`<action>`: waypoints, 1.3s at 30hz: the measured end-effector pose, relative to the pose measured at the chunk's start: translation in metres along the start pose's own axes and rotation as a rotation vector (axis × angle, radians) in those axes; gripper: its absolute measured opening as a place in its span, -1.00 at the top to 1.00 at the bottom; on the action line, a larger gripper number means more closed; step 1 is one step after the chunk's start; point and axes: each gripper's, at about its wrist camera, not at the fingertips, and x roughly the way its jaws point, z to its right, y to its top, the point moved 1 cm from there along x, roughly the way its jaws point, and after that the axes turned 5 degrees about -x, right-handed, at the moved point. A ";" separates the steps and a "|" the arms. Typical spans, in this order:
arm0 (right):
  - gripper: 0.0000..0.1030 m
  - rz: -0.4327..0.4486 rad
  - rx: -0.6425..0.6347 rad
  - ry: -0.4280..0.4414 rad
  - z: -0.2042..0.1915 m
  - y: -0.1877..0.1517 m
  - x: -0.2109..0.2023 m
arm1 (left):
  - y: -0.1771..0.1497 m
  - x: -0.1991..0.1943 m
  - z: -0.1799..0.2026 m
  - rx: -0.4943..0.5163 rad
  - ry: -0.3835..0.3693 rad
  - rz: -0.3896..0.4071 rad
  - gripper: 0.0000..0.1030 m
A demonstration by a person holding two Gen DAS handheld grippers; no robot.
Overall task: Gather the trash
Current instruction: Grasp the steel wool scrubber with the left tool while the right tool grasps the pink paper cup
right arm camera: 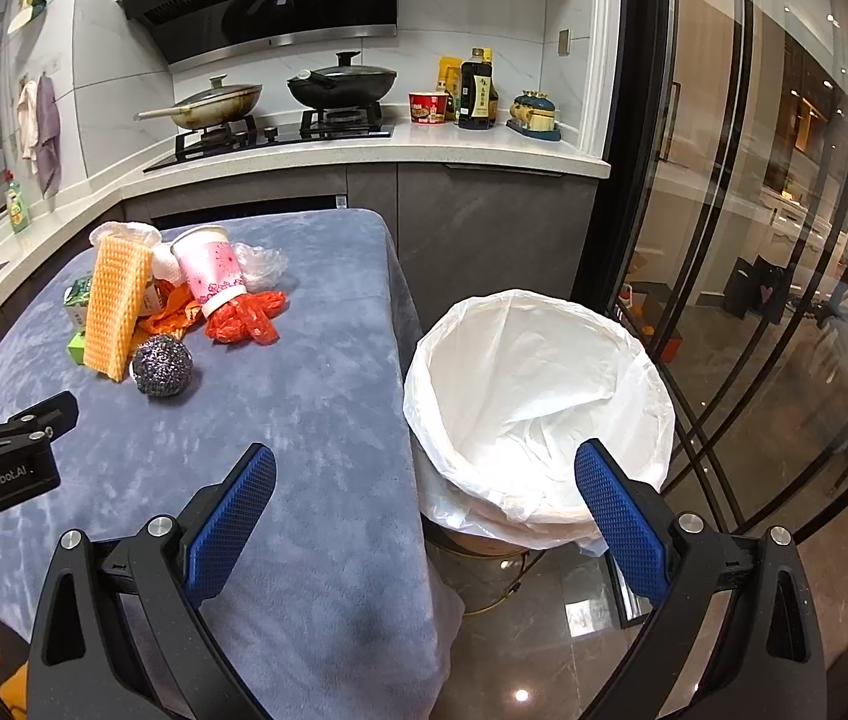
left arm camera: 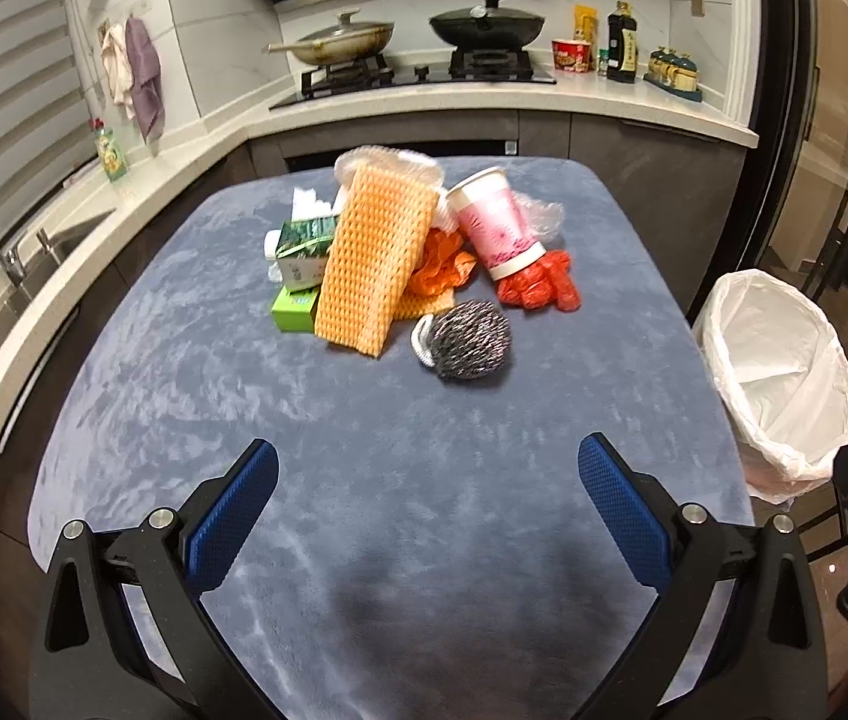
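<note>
Right gripper [right arm camera: 424, 483] view alone shows trash bin [right arm camera: 544, 396] interior.

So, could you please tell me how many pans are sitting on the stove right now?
2. The pale lidded pan sits on the left burner, its handle pointing left, and the black lidded pan sits on the right burner. Nothing suggests another is hidden.

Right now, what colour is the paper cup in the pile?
Pink with a darker floral print and white rim, the paper cup; clearest in the left wrist view.

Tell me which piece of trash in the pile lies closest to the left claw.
The steel wool scrubber: it sits at the pile's near edge, ahead of the orange foam netting.
</note>
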 end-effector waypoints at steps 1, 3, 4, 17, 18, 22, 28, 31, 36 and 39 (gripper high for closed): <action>-0.87 -0.005 -0.001 -0.001 0.000 0.001 0.003 | 0.000 0.003 -0.003 -0.007 -0.001 -0.004 -0.86; -0.87 -0.015 -0.003 -0.003 -0.003 0.002 0.010 | 0.001 0.011 -0.010 -0.022 -0.005 -0.016 -0.86; -0.87 -0.020 -0.004 -0.004 -0.007 0.002 0.013 | 0.002 0.015 -0.014 -0.030 -0.005 -0.020 -0.86; -0.87 -0.054 0.002 0.009 -0.038 0.027 0.065 | 0.029 0.078 -0.006 -0.052 -0.068 -0.023 -0.86; -0.87 -0.057 0.006 0.013 -0.041 0.030 0.071 | 0.033 0.086 -0.004 -0.057 -0.076 -0.027 -0.86; -0.87 -0.065 0.004 0.019 -0.051 0.043 0.089 | 0.046 0.110 0.000 -0.059 -0.086 -0.031 -0.86; -0.87 -0.064 -0.017 0.021 -0.070 0.061 0.112 | 0.052 0.139 0.004 -0.071 -0.115 -0.074 -0.77; -0.87 -0.062 -0.021 0.027 -0.077 0.066 0.121 | 0.051 0.146 0.007 -0.061 -0.152 -0.103 -0.59; -0.87 -0.070 -0.025 0.048 -0.089 0.070 0.132 | 0.052 0.143 0.006 -0.064 -0.218 -0.102 -0.23; -0.87 -0.071 -0.028 0.058 -0.096 0.073 0.138 | 0.053 0.140 -0.002 -0.096 -0.254 -0.114 -0.15</action>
